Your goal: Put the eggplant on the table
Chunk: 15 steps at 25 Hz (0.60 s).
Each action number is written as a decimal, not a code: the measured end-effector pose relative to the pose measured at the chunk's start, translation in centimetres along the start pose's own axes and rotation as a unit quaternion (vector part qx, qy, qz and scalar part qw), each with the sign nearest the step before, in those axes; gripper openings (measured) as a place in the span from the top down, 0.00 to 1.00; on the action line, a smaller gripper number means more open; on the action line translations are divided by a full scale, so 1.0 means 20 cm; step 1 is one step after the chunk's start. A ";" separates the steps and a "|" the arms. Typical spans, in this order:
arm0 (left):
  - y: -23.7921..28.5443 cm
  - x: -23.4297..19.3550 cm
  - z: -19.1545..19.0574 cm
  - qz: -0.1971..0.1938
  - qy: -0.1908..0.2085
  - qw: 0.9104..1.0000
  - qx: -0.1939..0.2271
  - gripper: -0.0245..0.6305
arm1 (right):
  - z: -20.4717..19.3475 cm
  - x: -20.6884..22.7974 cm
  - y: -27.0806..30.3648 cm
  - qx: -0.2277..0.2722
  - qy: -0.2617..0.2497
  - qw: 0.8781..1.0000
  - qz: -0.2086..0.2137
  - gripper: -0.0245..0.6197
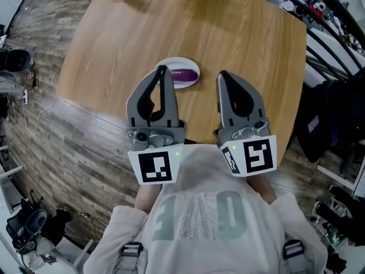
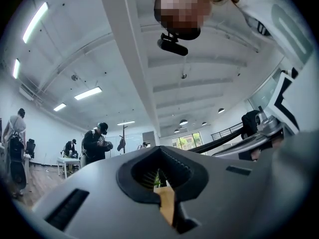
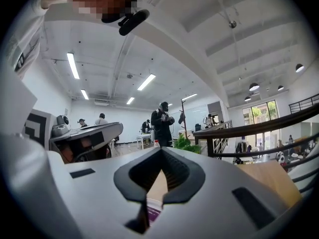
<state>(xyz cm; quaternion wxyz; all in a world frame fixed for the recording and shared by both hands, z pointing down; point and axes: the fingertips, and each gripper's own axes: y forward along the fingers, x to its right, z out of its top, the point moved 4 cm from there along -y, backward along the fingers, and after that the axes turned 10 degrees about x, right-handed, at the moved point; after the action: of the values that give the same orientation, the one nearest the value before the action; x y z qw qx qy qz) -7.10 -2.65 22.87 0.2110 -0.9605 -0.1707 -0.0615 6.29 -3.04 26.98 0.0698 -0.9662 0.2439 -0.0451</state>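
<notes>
1. Left gripper [image 1: 163, 73] and right gripper [image 1: 223, 76] hover clenched and empty, tips flanking the white plate [image 1: 181, 60], probably readied for reaching.
2. Eggplant [image 1: 185, 74] lies on that plate, off the bare table [image 1: 228, 33].

The eggplant [image 1: 184, 75] is showing purple, its plate [image 1: 166, 64] white, the counter [image 1: 228, 39] pale wood grain, the left gripper [image 1: 162, 70] and right gripper [image 1: 224, 75] grey.

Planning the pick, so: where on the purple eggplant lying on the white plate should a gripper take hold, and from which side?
Probably across the middle of the purple eggplant, coming down from above with the jaws spanning its short width. It lies flat, long axis roughly left-right, on the shallow white plate, whose rim would likely hinder a low sideways approach.
</notes>
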 end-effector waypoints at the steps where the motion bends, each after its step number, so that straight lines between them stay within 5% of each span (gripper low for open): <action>1: 0.00 0.00 0.00 0.000 0.002 1.000 -0.002 0.95 | 0.00 0.00 0.00 -0.001 0.005 1.000 -0.001 0.93; 15: -0.04 -0.07 0.01 0.017 0.010 0.999 -0.026 0.95 | -0.04 -0.03 0.00 -0.004 0.025 0.999 0.027 0.93</action>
<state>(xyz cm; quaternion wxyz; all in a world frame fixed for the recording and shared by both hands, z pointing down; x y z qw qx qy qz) -8.71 -2.34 22.79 0.1888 -0.9677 -0.1510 -0.0718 5.65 -2.78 27.67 0.0606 -0.9581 0.2720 -0.0660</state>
